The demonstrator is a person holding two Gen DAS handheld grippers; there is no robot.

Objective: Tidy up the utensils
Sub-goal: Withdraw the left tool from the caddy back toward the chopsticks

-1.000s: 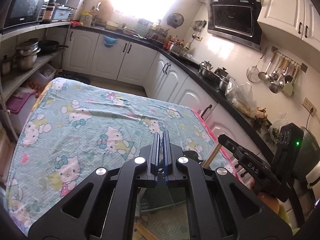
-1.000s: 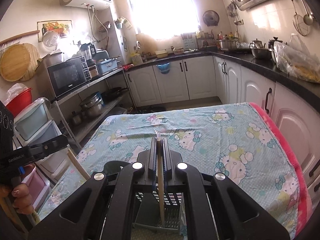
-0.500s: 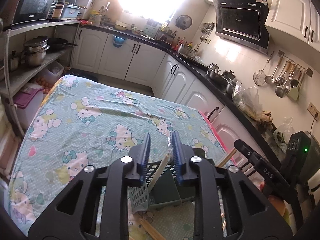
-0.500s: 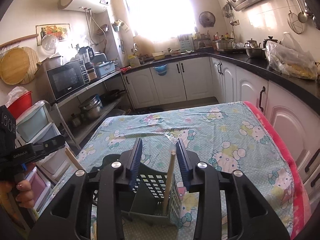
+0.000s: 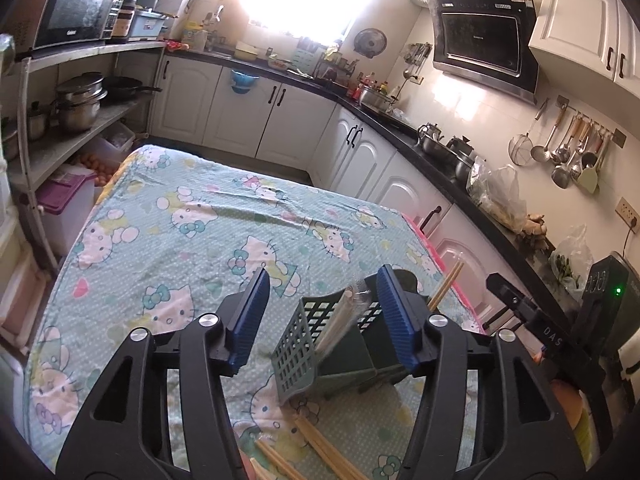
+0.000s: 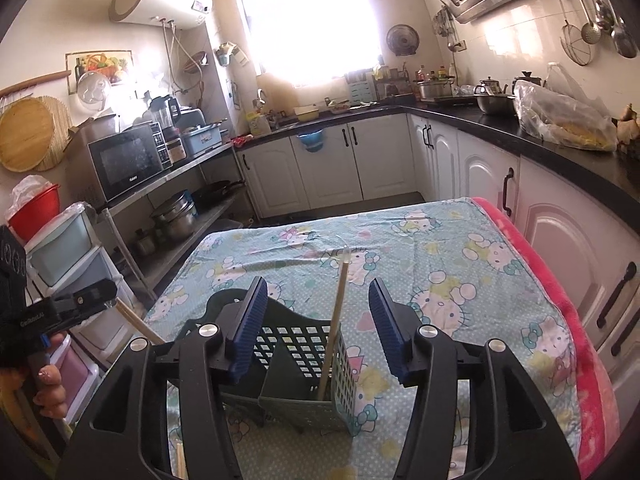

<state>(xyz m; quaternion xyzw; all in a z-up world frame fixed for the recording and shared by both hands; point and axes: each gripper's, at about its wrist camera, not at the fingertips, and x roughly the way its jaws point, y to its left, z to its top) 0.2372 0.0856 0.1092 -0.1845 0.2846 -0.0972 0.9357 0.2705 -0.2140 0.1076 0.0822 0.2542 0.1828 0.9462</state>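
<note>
Wooden chopsticks point(image 5: 316, 446) are lying loose on the patterned tablecloth point(image 5: 168, 240), at the near side of the table, just below the left gripper point(image 5: 320, 312). In the left wrist view their long axis is running from the upper left to the lower right, almost across the line of the fingers. The left gripper is hanging above the green basket point(image 5: 320, 344) with its blue pads wide apart and nothing between them. Inside the basket a thin wrapped utensil point(image 5: 340, 316) is leaning, and the tips of another pair point(image 5: 446, 286) are showing just behind the right pad.

Further right, the right gripper point(image 6: 318, 320) is also standing released, its fingers spread on both sides of one wooden stick point(image 6: 336, 320), which is standing nearly upright in the light compartment of the basket point(image 6: 320, 360) and touching neither pad. One more stick point(image 6: 138, 322) is leaning by the basket's left side.

As I judge it, the next pick is the loose chopsticks on the cloth. They are lying nearer to the left gripper, below and behind its fingertips, so this gripper would need to come back and down, and turn until its pads are closing across the sticks.
</note>
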